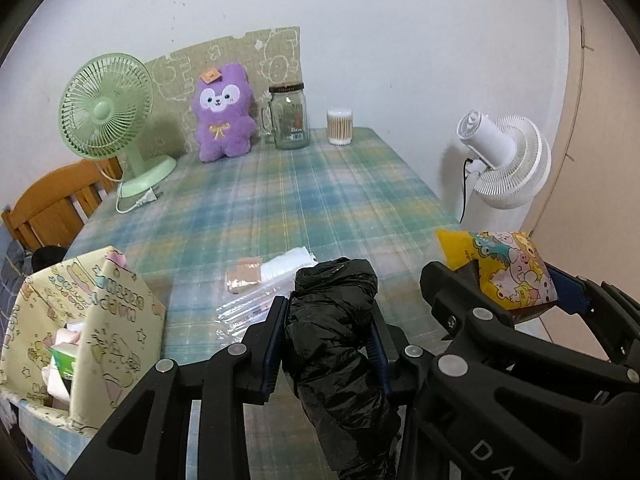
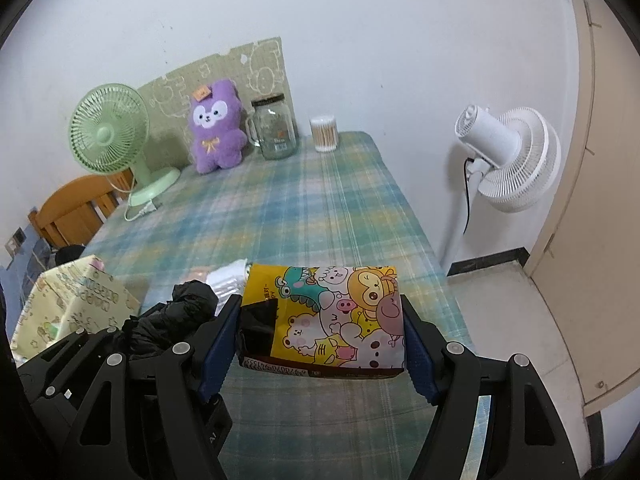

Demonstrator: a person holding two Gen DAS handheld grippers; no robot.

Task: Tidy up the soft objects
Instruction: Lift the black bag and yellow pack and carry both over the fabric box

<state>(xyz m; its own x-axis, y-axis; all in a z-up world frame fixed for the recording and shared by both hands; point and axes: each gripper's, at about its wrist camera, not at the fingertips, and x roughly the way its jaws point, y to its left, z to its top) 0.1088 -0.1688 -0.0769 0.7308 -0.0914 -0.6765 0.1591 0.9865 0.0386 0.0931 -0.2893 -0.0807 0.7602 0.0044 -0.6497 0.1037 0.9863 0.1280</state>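
Left grip: my left gripper [image 1: 326, 344] is clamped on a crumpled black plastic bag bundle [image 1: 336, 340], held off the table at the near edge; its tail hangs below the fingers.
Right grip: my right gripper [image 2: 320, 340] is closed across a yellow cartoon-printed soft tissue pack [image 2: 332, 316], pads pressed on both short sides, pack level and raised above the cloth.
Step in hand: I judge both items are picked and in carry, neither stowed yet.
Destination: the cream cartoon-print fabric storage box [image 1: 108, 320] at near left looks the likely home; it is open-topped and already holds a green-white packet and some pale items.
Next move: swing left and lower one item at a time; the left load is nearer the box, so I would release it first, then bring the pack over.
Obstruction: the two grippers are just beside each other, so I must avoid crossing them. The box's front flap stands up and could catch the hanging bag.
Still on table: a clear plastic sleeve with white pads [image 1: 264, 280] and a small pink-beige folded pad [image 1: 243, 278], just beyond the bag.
Far end: green desk fan [image 1: 106, 116] far left, purple plush rabbit toy [image 1: 224, 114], glass handled jar [image 1: 289, 116], cotton-swab tub [image 1: 339, 127]; all well apart from the working zone.
Off table: white floor fan [image 2: 516, 160] to the right, wooden chair [image 1: 56, 204] to the left.
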